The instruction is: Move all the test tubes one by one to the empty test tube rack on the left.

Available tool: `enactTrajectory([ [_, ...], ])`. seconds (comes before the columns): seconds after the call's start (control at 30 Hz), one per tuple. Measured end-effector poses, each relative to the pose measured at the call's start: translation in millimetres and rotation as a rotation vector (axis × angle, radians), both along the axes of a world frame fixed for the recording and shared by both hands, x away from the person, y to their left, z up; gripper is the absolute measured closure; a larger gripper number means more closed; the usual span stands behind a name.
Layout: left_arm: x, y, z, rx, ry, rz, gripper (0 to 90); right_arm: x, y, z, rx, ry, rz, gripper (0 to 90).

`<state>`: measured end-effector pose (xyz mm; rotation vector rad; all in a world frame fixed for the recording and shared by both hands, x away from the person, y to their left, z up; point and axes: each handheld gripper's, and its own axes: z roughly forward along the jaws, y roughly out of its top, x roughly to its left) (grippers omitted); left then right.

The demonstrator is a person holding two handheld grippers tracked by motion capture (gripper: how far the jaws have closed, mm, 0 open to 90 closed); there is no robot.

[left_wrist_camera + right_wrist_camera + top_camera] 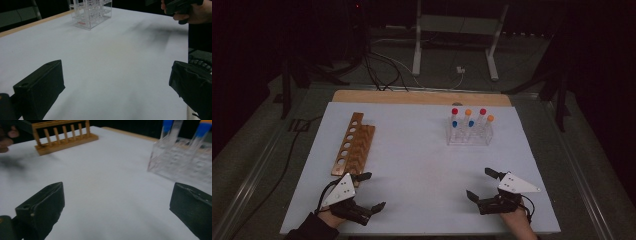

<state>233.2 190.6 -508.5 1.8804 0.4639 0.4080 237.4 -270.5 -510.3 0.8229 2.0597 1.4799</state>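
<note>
- Left gripper (373,191), lower left of the high view: jaws spread wide, nothing between them.
- Right gripper (479,184), lower right: jaws released, empty.
- Wooden tube rack (354,144) at left centre, just above the left gripper.
- Clear rack of capped test tubes (470,131) at upper right.

Dim room, table (412,150) lit from above; soft shadows, blurred far objects.

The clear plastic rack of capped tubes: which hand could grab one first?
Probably the right. The open right gripper sits on the same side as the clear plastic rack; the left gripper sits beside the wooden rack.
</note>
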Motion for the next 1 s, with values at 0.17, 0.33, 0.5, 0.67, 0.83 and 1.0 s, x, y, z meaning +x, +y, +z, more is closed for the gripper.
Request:
enactTrajectory([
  [0.17,-0.6,-1.4,0.2,-0.014,-0.001,0.003,0.5,-1.8,3.7,-0.6,-0.031,-0.017,-0.007,0.0],
  [0.33,0.0,-1.0,-0.3,-0.014,0.004,0.010,0.5,-2.5,8.2,-1.9,-0.064,-0.009,0.007,0.0],
  [0.5,0.0,1.3,0.7,-0.019,-0.002,0.019,0.5,-1.1,6.4,1.4,-0.037,0.036,0.031,0.0],
  [0.67,-0.1,2.3,1.1,-0.016,-0.002,0.021,0.5,-2.0,12.7,5.4,-0.081,0.063,0.032,0.0],
  [0.83,-0.6,2.7,1.8,-0.015,-0.006,0.022,0.5,-4.5,20.9,7.4,-0.119,0.078,0.043,0.0],
  [1.0,-0.9,3.2,2.1,-0.013,-0.009,0.024,0.5,-6.6,24.5,13.8,-0.123,0.083,0.030,0.0],
])
